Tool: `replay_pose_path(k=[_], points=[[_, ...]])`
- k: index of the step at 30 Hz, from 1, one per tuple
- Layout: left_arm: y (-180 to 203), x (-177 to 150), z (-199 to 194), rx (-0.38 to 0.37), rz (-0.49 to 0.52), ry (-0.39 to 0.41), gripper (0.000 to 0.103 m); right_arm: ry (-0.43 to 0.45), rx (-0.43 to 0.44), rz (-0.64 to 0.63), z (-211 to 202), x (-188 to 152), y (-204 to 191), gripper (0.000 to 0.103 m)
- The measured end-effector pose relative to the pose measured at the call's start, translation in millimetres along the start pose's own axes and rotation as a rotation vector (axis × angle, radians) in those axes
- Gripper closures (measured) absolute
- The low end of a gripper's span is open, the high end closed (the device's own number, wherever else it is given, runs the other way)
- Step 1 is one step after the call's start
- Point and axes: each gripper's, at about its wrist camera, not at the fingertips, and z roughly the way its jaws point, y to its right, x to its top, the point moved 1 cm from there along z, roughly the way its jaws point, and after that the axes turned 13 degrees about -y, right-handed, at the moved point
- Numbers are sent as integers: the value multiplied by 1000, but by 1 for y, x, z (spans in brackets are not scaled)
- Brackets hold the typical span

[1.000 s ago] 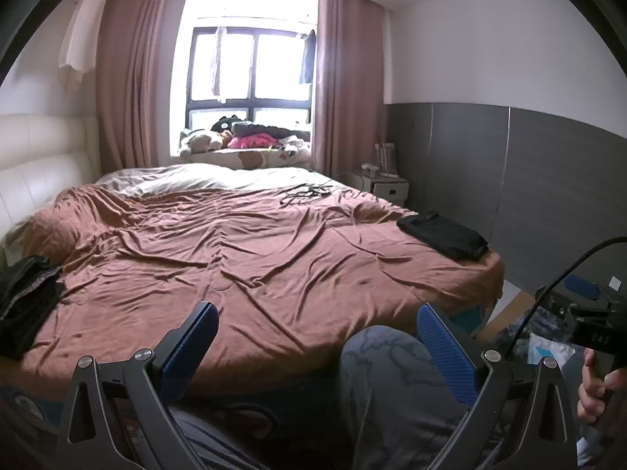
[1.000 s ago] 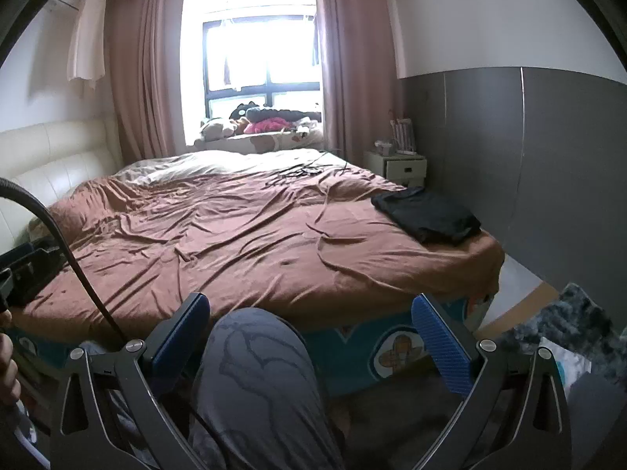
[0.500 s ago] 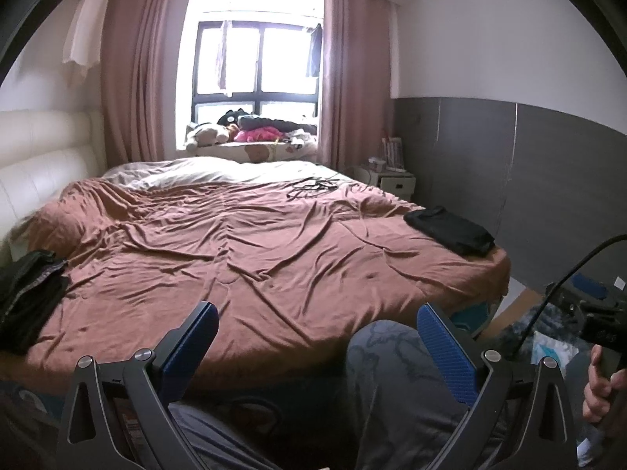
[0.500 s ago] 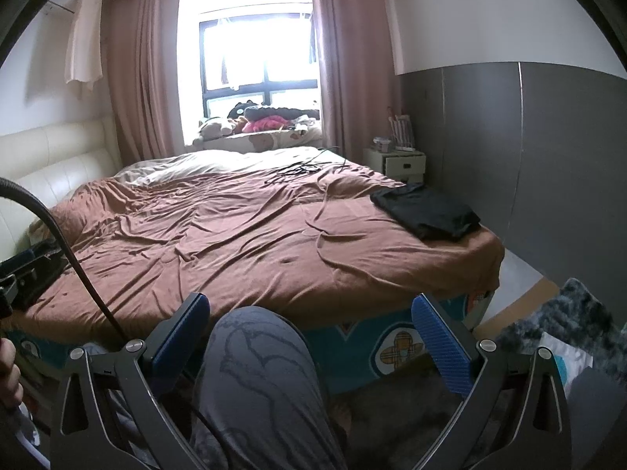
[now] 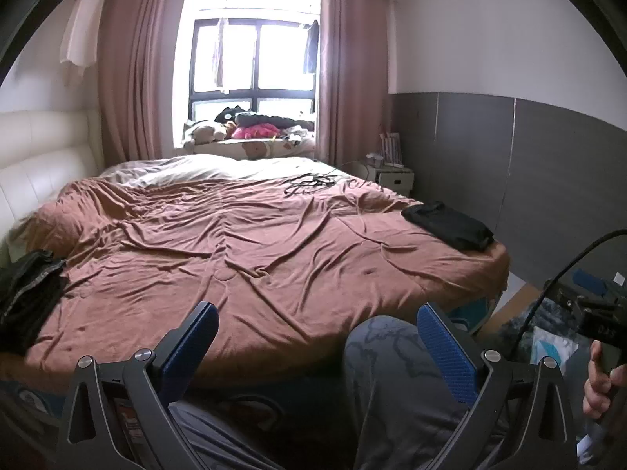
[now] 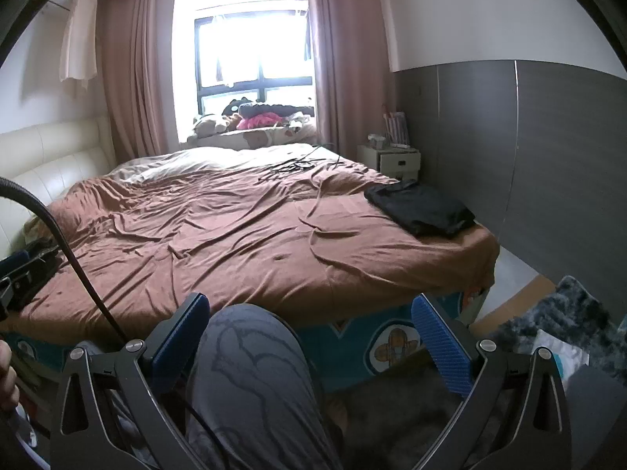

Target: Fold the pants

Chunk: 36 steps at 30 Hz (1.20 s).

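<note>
Brown bedspread covers the bed in front of you, and nothing is laid out flat on it for folding. At the far left edge lies a crumpled dark garment, loose and bunched; I judge these are pants waiting for you, though the cloth is too dark to be sure. Your left gripper hangs low at the foot of the bed, its blue fingers spread wide and holding nothing, with your knee showing between them. Your right gripper is the same: fingers apart, empty, well short of any cloth. Over by the right edge of the bed rests a neat black folded stack, which looks like work already finished. By my reading, that piece is done, the left pile is not yet started, and no grasp is under way.
</note>
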Motion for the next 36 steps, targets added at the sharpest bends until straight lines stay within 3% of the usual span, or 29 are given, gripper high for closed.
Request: replay_pose_path(k=[36], points=[[-2,-5,4,-26,5,-11,1,1,-9,-9,-5,6,15,0]])
